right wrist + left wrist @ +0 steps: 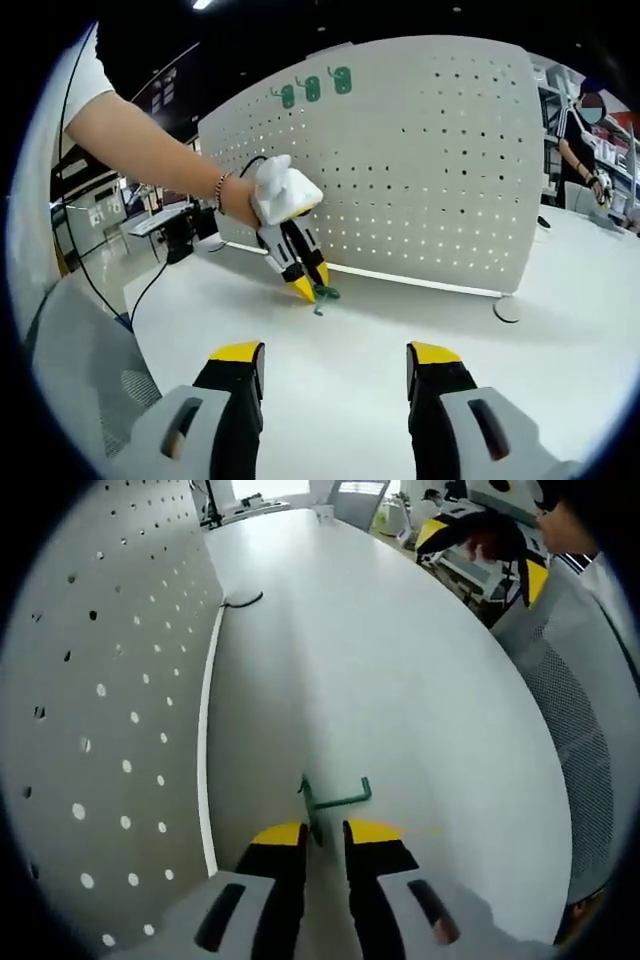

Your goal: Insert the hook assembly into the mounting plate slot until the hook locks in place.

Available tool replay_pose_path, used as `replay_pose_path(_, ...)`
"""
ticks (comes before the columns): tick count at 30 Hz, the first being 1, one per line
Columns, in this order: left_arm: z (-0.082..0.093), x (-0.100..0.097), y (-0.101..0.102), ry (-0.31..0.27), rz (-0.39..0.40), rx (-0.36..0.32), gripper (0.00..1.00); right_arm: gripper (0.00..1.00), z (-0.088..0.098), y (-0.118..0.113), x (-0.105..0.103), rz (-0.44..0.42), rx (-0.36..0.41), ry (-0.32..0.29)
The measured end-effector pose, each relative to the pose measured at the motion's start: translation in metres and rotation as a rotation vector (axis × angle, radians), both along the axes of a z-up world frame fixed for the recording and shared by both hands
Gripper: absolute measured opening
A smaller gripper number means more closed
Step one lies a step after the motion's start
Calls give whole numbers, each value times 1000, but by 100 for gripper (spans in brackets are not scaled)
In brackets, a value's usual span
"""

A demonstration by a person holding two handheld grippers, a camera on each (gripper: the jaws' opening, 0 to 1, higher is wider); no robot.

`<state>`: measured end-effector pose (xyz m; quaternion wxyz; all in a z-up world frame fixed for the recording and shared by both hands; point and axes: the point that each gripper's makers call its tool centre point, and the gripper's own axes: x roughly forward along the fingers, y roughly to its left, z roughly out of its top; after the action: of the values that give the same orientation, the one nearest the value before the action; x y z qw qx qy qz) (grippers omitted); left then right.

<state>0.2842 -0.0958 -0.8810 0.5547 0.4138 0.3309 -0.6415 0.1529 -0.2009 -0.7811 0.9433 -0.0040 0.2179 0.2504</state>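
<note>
A small green wire hook [337, 800] lies low over the white table, its stem running back between my left gripper's [325, 832] yellow-tipped jaws, which stand close together on it. In the right gripper view the same left gripper [312, 288], held by a person's hand [236, 196], points down at the table with the green hook [326, 295] at its tips, just in front of the white pegboard [420, 170]. The pegboard [110, 680] rises along the left of the left gripper view. My right gripper [335, 358] hovers above the table, open, with nothing between its jaws.
Three green hooks [313, 90] hang near the pegboard's top edge. A round foot [507, 309] sits at its base, and a black cable [243, 601] lies by the board. A mesh chair [570, 710] stands at the table's curved edge. A person [580, 140] stands far right.
</note>
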Motion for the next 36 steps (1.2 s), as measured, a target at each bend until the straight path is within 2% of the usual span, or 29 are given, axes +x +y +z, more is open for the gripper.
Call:
replay_pose_path(4, 0, 4, -1, -2, 69, -6, 11, 55, 2, 0, 1, -6, 17, -7)
replay_pose_path(8, 0, 6, -2, -13, 99, -4, 8, 55, 2, 1, 1, -4, 17, -7)
replay_pose_path(16, 0, 9, -2, -40, 124, -9, 4, 55, 5, 1, 1, -9, 33, -15)
replay_pose_path(32, 0, 8, -3, -65, 96, -6, 3, 55, 2, 0, 0, -7, 26, -8)
replay_pose_path(34, 0, 8, -3, -74, 85, -16, 3, 55, 3, 1, 1, -8, 27, -8)
replay_pose_path(36, 1, 9, -4, -66, 122, -49, 3, 55, 3, 0, 1, -9, 28, -10)
